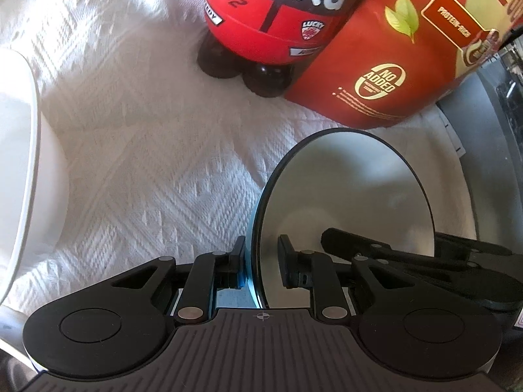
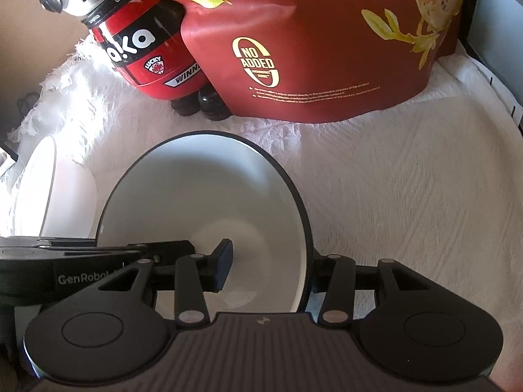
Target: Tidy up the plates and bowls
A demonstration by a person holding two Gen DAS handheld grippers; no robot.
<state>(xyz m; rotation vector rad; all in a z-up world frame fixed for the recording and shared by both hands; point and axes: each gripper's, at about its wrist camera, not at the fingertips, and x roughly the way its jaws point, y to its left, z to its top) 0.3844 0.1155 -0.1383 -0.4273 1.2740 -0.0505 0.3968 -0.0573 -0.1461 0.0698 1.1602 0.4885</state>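
Note:
A bowl [image 1: 343,189], white inside, pale blue outside and dark at the rim, sits low over the white cloth between both grippers. My left gripper [image 1: 261,254] straddles its left wall. The outer finger [image 1: 240,258] presses on the blue side and the inner one sits just within the rim, so the wall is pinched. My right gripper [image 2: 269,258] straddles the right wall of the same bowl [image 2: 202,189]. Its inner finger [image 2: 225,261] stands over the bowl's middle, clear of the wall, and its outer finger is hidden behind the rim.
A white dish [image 2: 39,189] stands at the left, close to the bowl. Behind are a red bear-shaped bottle [image 1: 271,16] and a large red bag [image 1: 408,58]. A dark appliance [image 1: 497,130] borders the cloth [image 1: 147,163] on the right.

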